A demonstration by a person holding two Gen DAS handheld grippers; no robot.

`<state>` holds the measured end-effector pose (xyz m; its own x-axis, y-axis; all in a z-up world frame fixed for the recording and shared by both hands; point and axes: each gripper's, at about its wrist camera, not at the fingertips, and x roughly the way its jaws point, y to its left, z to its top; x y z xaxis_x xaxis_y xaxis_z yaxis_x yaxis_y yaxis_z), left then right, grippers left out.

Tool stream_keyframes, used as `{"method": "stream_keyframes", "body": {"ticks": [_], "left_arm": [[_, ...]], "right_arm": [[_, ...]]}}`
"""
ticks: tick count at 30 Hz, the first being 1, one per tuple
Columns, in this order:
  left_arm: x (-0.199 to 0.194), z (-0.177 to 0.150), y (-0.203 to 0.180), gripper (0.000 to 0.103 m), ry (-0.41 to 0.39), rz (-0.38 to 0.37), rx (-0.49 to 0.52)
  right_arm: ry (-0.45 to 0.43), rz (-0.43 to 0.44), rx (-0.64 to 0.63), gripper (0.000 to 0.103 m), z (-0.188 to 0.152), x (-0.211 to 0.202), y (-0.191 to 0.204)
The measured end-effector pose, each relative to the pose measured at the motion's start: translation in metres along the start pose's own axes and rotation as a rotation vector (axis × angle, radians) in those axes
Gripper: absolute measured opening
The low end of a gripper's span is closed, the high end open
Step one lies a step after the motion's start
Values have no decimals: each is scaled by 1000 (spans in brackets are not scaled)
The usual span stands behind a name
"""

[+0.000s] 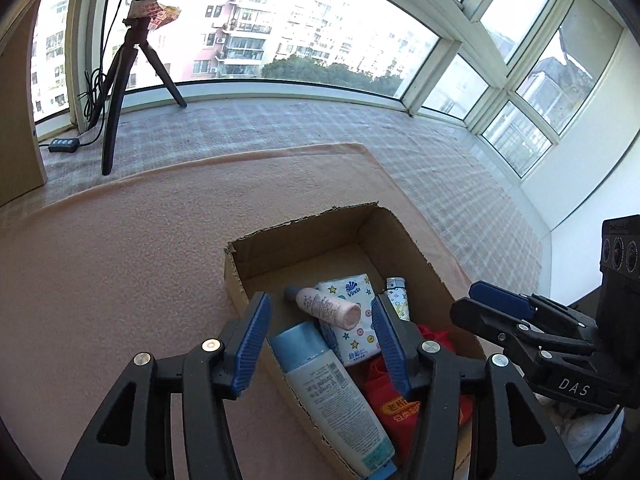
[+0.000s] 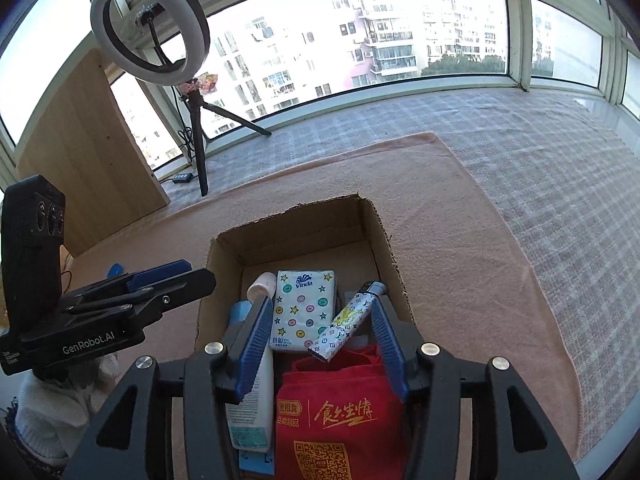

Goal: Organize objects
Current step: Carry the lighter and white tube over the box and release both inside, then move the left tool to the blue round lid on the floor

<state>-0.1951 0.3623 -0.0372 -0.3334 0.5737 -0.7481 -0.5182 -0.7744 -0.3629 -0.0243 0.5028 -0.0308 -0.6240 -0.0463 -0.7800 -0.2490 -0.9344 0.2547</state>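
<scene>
**Left wrist view: both grippers hover wide over the filled box**

Left wrist view first: my left gripper (image 1: 320,344) hangs over the near end of the cardboard box (image 1: 296,240), jaws apart, nothing between them. Inside the box I see a big blue-capped lotion bottle (image 1: 332,392) lying along the left wall, a small pink bottle (image 1: 328,307) resting on top of a Vinda tissue pack (image 1: 354,322), a patterned lighter (image 1: 396,300) against the right wall, and a red bag (image 1: 404,404) at the near end. The box sits on a pink towel (image 1: 120,280), which lies on a checked grey cloth (image 1: 280,124).

My right gripper (image 2: 322,344) also hovers over the box's near end, jaws apart and empty. From this side the lighter (image 2: 346,322) lies tilted, one end on the red bag (image 2: 340,412), the other toward the right wall. The tissue pack (image 2: 302,310) is in the middle; the lotion bottle (image 2: 252,408) is partly hidden behind my left finger.

Beyond the box, at the window, a ring light (image 2: 150,28) stands on a tripod (image 2: 200,140), with a wooden panel (image 2: 80,140) left of it.
</scene>
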Motion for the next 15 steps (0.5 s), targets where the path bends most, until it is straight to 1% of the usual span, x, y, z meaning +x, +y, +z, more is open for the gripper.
{"method": "stream_keyframes", "body": {"ticks": [4, 8, 15], "left_arm": [[-9, -3, 10, 56, -8, 23, 0], [-21, -7, 27, 56, -20, 45, -23], [-43, -14, 74, 56, -27, 120, -82]], "right_arm": [[13, 13, 36, 48, -4, -1, -1], [15, 19, 43, 48, -10, -5, 4], [20, 31, 48, 49, -19, -10, 23]]}}
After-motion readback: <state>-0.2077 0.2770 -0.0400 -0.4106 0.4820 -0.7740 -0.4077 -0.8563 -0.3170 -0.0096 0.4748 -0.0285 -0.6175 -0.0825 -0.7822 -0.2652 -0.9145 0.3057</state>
